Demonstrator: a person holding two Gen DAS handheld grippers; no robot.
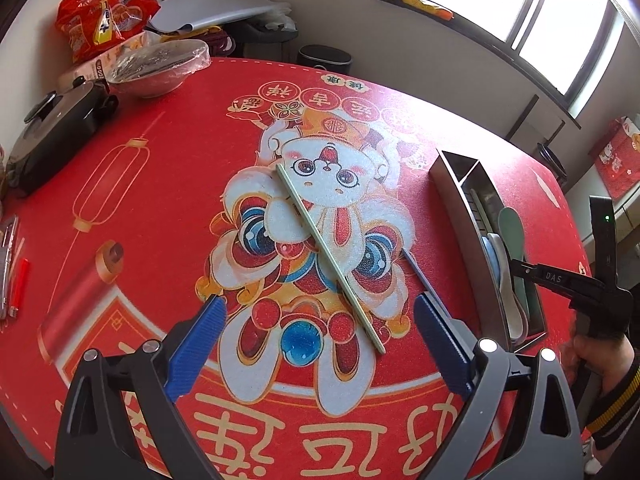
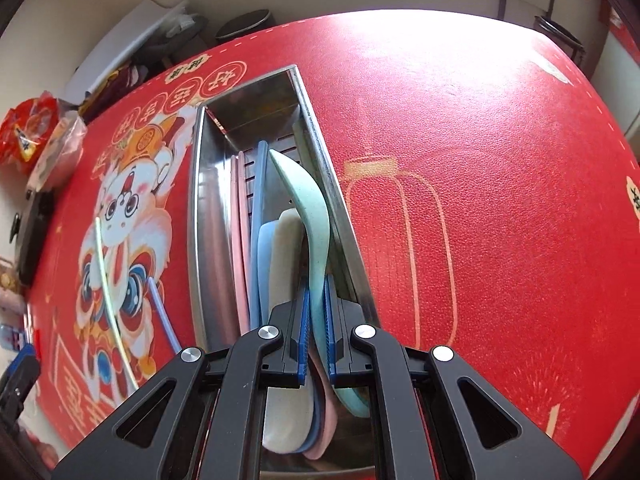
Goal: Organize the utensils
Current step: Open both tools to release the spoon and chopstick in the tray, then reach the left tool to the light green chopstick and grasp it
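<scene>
Right hand-held gripper (image 2: 317, 320) is clamping its blue pads on the green spoon (image 2: 308, 208), which is lying inside the steel utensil tray (image 2: 208, 216) beside white, blue and pink spoons. Left hand-held gripper (image 1: 320, 344) is hovering over the red tabletop (image 1: 160, 184), jaws wide apart, with the green chopstick (image 1: 328, 256) lying between them.

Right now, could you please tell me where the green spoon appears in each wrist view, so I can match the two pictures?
Left wrist view: the green spoon lies at the right, inside the steel utensil box, beyond the right tongs.
Right wrist view: the green spoon is centre frame, clamped by the right tongs over the box.
Shared landmark: the green chopstick on the cartoon print.
</scene>
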